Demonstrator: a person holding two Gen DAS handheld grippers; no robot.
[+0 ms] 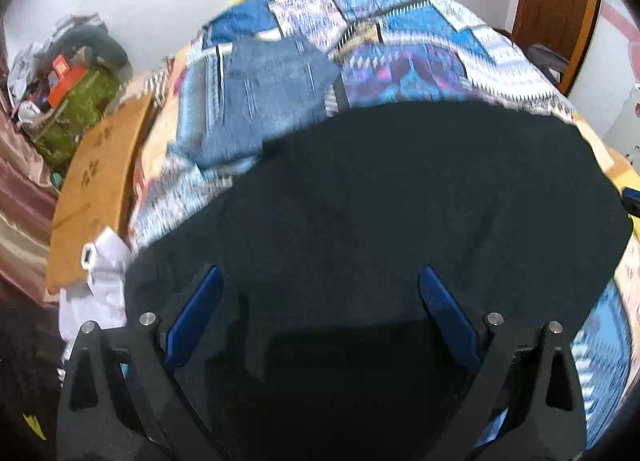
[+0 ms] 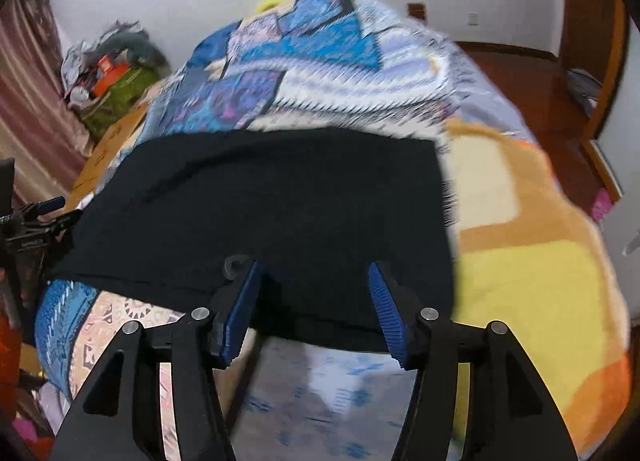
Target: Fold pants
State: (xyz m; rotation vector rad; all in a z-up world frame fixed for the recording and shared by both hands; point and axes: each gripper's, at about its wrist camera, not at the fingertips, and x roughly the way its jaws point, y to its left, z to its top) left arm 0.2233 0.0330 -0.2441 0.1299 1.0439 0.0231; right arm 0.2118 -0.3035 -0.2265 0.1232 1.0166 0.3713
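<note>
Black pants [image 1: 380,201] lie flat as a wide dark panel on a bed with a blue patterned cover [image 1: 420,61]. In the left wrist view my left gripper [image 1: 320,277] is open over the near part of the pants, with nothing between its blue fingers [image 1: 196,313]. In the right wrist view the pants [image 2: 280,201] lie across the bed. My right gripper [image 2: 316,273] is open over their near edge, its blue fingers [image 2: 386,313] wide apart and empty. The left gripper [image 2: 44,213] shows at the left edge of the right wrist view.
Folded blue jeans [image 1: 260,101] lie on the bed beyond the pants. A cardboard box [image 1: 96,189] and a pile of clutter [image 1: 76,81] stand left of the bed. A yellow and orange blanket [image 2: 532,261] covers the bed's right side. A wooden door frame [image 1: 560,1] is at right.
</note>
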